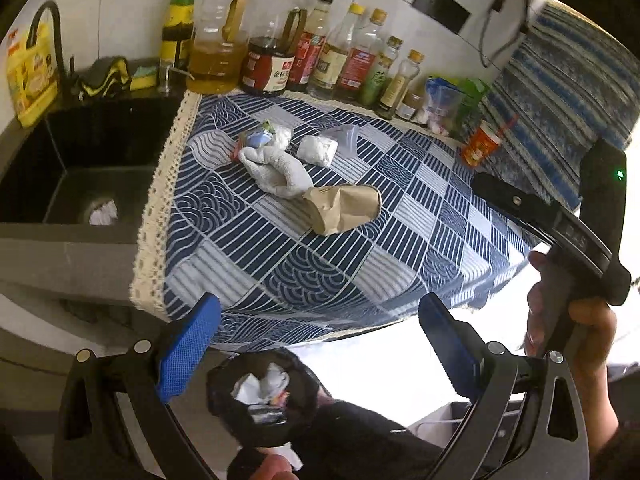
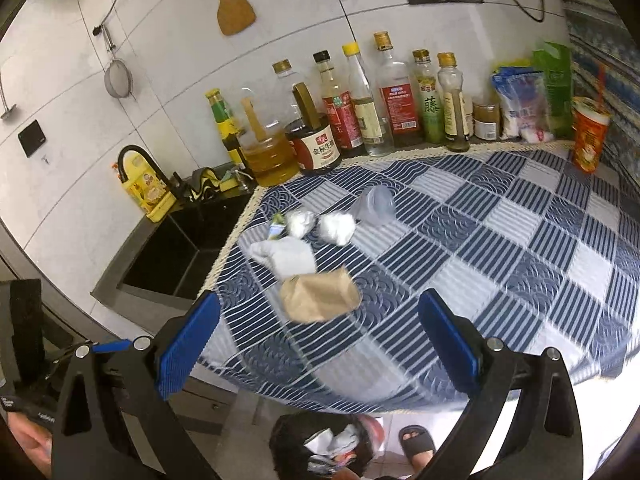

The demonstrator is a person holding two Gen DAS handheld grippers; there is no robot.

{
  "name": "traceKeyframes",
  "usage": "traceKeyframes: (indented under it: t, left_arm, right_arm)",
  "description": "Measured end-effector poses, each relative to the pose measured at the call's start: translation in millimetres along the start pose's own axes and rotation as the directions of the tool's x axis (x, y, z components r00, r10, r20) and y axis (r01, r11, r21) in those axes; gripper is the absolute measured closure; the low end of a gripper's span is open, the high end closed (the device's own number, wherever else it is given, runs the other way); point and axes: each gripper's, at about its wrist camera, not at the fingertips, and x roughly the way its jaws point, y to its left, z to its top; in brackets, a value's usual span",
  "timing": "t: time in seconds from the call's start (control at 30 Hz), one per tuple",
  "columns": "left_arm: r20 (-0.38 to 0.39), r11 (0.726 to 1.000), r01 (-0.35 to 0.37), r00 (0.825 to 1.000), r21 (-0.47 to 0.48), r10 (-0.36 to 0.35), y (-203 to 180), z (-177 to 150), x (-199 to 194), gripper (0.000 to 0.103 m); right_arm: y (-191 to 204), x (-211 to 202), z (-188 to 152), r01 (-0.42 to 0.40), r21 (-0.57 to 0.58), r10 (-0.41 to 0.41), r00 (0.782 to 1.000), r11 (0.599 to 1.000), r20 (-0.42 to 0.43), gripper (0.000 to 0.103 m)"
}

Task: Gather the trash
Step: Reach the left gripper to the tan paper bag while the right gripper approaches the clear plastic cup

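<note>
Trash lies on the blue checked tablecloth (image 1: 400,240): a crumpled brown paper bag (image 1: 340,208) (image 2: 318,296), a white cloth or sock (image 1: 276,168) (image 2: 286,256), a white wad (image 1: 318,150) (image 2: 336,228), a second white wad (image 2: 300,222), a small colourful wrapper (image 1: 256,138) (image 2: 276,228) and a clear plastic cup (image 1: 344,134) (image 2: 374,206). My left gripper (image 1: 320,344) is open, held off the table's front edge above a black bin (image 1: 224,400) (image 2: 288,440) holding trash. My right gripper (image 2: 318,344) is open too, just short of the paper bag.
Oil and sauce bottles (image 1: 264,52) (image 2: 360,108) line the back wall. A black sink (image 1: 72,168) (image 2: 172,256) with a white scrap sits left of the cloth. An orange cup (image 1: 480,146) (image 2: 588,136) stands at the right. A sandalled foot (image 2: 416,440) is beside the bin.
</note>
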Motion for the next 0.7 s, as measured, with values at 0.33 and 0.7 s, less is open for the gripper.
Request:
traceKeyframes:
  t: [0.33, 0.7]
  left_arm:
    - [-0.052, 0.992, -0.076, 0.996, -0.104, 0.071, -36.3, 35.7, 66.4, 0.007]
    - [-0.122, 0.976, -0.18, 0.979, -0.121, 0.166, -63.8, 66.3, 141.2, 0.007]
  right_arm:
    - [-63.7, 66.5, 61.3, -0.081, -0.087, 0.072, 0.992, 0.993, -0.105, 0.005]
    - [-109.4, 143.9, 97.8, -0.253, -0.204, 0.2, 0.948, 0.946, -0.249, 0.005]
